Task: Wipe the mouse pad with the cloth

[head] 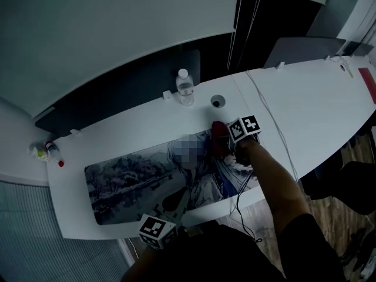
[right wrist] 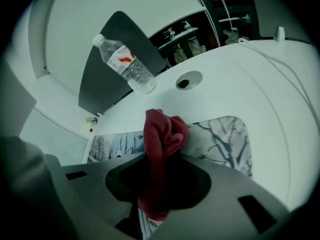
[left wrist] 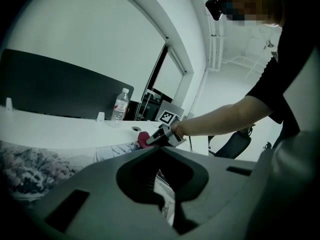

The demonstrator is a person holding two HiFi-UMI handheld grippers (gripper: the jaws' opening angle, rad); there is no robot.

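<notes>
1. Dark-red terry cloth (right wrist: 162,134), soft and bunched into thick folds, is pinched at its middle by the right gripper (head: 232,141). Both jaws press tight on the fabric.
2. The right arm reaches forward with a bare forearm and holds the cloth at the far right corner of the mouse pad (head: 129,181). Whether the cloth presses on the pad cannot be told.
3. The mouse pad is a long, flat rectangle with rounded corners, printed with a grey-blue drawing. It lies on a smooth white counter (head: 305,98).
4. The left gripper (left wrist: 159,150) sits low at the mouse pad's near edge, close to the person's body. Its jaws are pressed together with nothing between them.
5. A clear, ribbed plastic water bottle (head: 185,88) stands upright beyond the mouse pad's far edge. A round cable hole (head: 218,101) lies near the pad's far right corner.
</notes>
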